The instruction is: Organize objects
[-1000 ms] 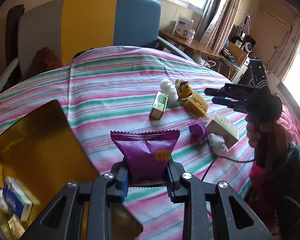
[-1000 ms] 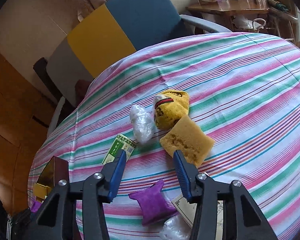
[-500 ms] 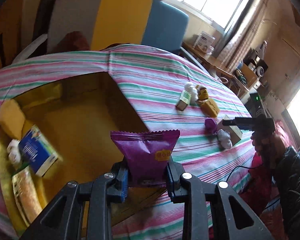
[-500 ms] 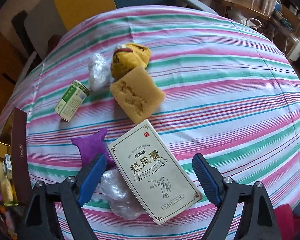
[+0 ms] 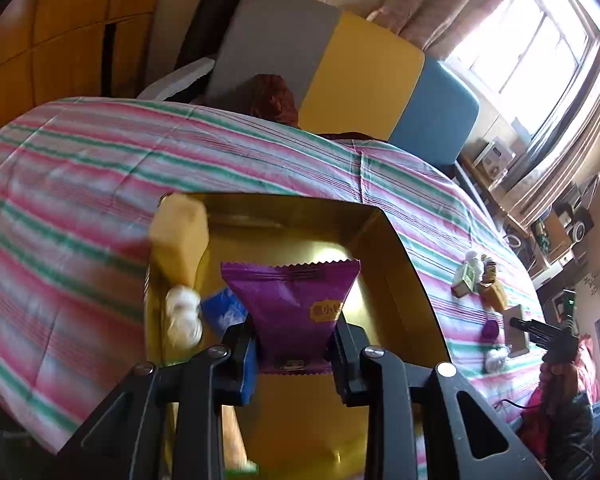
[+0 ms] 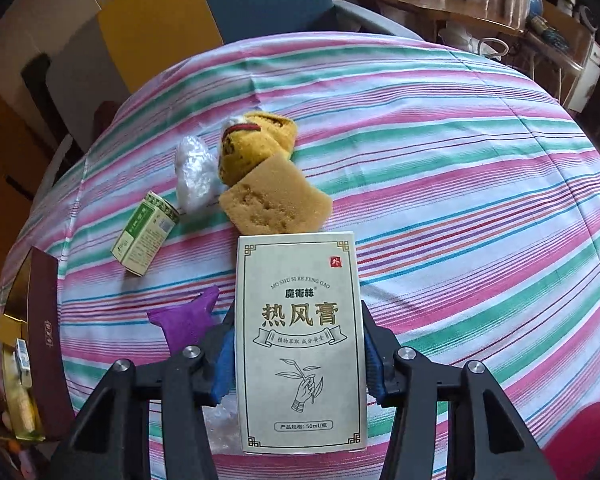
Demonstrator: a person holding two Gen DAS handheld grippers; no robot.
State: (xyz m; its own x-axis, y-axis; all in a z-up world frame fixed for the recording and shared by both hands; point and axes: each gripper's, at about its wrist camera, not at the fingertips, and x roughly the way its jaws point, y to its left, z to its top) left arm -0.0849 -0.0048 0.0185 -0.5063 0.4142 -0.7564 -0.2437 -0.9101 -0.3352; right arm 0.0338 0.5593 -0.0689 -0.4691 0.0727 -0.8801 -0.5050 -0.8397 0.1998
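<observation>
Snack packet (image 5: 296, 308) sits pinched in your left gripper (image 5: 294, 354), hanging over the gold box (image 5: 396, 264) where a sponge (image 5: 179, 236) and a blue carton (image 5: 224, 310) already lie. Lower it into the bare middle before you let go, clear of the walls. Your right gripper (image 6: 296, 364) is closing on the white carton (image 6: 300, 340) lying on the striped cloth (image 6: 460, 200); squeeze its long sides squarely before lifting.
</observation>
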